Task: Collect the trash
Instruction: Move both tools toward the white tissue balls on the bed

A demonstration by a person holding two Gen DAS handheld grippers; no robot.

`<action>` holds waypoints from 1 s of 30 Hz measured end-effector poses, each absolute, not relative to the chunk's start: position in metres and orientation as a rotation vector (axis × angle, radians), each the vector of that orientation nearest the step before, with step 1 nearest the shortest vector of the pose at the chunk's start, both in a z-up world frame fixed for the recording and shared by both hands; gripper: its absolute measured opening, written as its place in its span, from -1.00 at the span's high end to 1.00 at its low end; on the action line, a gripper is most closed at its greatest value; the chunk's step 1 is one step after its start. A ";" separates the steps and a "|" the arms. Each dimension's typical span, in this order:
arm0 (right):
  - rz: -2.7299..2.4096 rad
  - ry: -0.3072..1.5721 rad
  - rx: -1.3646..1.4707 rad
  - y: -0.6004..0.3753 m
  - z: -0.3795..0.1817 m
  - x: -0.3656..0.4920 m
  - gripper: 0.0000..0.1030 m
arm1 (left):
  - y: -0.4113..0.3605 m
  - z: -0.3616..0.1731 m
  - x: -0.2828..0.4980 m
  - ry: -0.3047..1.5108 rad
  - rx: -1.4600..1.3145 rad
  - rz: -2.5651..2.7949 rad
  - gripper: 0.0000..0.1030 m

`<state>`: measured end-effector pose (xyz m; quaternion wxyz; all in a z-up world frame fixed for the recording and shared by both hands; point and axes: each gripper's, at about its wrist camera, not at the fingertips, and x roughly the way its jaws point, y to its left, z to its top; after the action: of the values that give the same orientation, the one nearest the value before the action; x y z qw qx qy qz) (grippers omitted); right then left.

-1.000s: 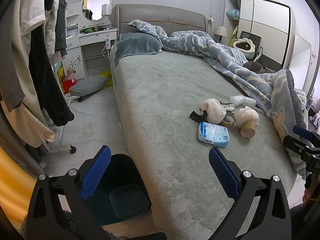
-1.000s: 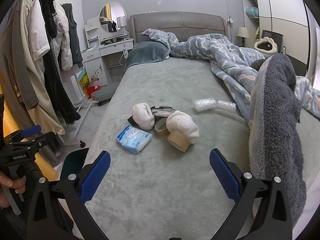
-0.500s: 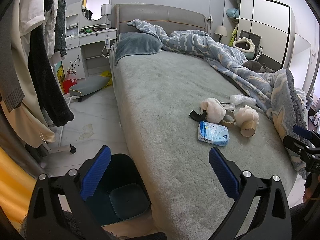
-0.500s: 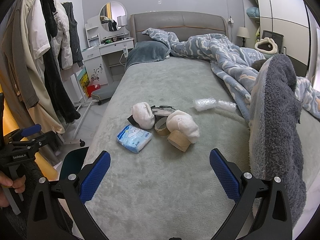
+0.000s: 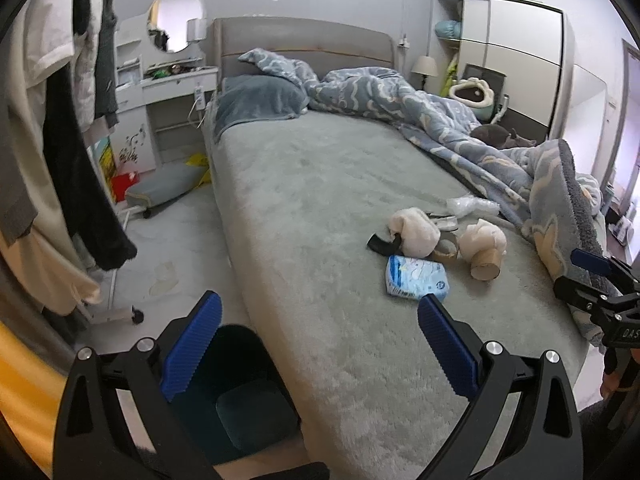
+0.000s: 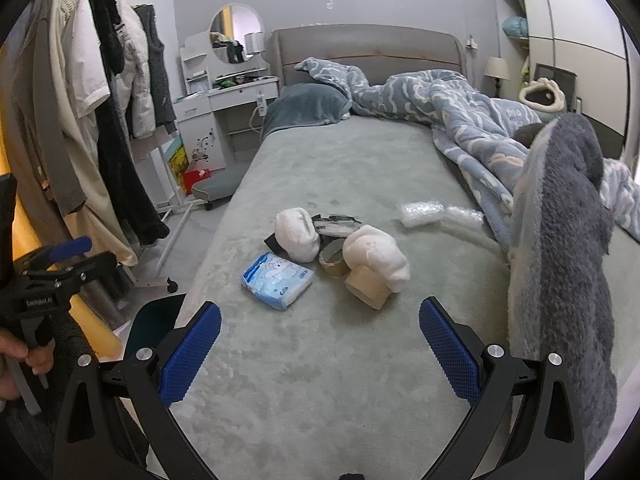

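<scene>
Progress: nothing collected yet | left gripper (image 5: 318, 344) and right gripper (image 6: 320, 354): wide open, empty, well apart from trash | trash pile (image 6: 334, 254) on bed (image 6: 348, 168): tissue pack (image 6: 277, 280), white wads, tape rolls | bin (image 5: 236, 400) on floor beside bed, seemingly empty | left: everything

Ahead of me a grey bed (image 6: 340, 168) carries a rumpled blue patterned duvet (image 6: 452, 116) and a blue-grey pillow (image 6: 306, 110) by the headboard (image 6: 368, 46). To my left, coats hang on a clothes rack (image 6: 104, 120). A white dressing table (image 6: 228, 108) with a round mirror (image 6: 236, 34) stands beyond it.
</scene>
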<state>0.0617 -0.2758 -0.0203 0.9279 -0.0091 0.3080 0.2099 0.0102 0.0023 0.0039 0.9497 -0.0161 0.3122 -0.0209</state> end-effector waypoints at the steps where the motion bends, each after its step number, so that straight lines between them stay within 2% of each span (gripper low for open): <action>1: 0.435 0.633 -0.020 -0.275 -0.020 0.063 -0.94 | 0.002 0.004 0.012 0.636 -0.034 -0.049 -0.93; 3: 0.444 0.633 -0.024 -0.277 -0.021 0.068 -0.88 | 0.004 0.005 0.017 0.644 -0.051 -0.079 -0.93; 5: 0.444 0.632 -0.029 -0.277 -0.021 0.071 -0.75 | 0.005 0.006 0.023 0.645 -0.049 -0.101 -0.93; 11: 0.444 0.654 -0.013 -0.279 -0.026 0.088 -0.56 | 0.003 0.009 0.042 0.625 0.015 -0.138 -0.92; 24: 0.443 0.710 0.040 -0.290 -0.033 0.124 -0.42 | -0.016 -0.003 0.089 0.661 0.046 -0.255 -0.71; 30: 0.465 0.729 0.032 -0.287 -0.035 0.138 -0.37 | -0.023 -0.008 0.106 0.677 0.034 -0.301 -0.69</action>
<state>0.1378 -0.2872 -0.0355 0.9078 0.0154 0.3534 0.2253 0.1059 -0.0229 -0.0080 0.9321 0.0164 0.3307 -0.1471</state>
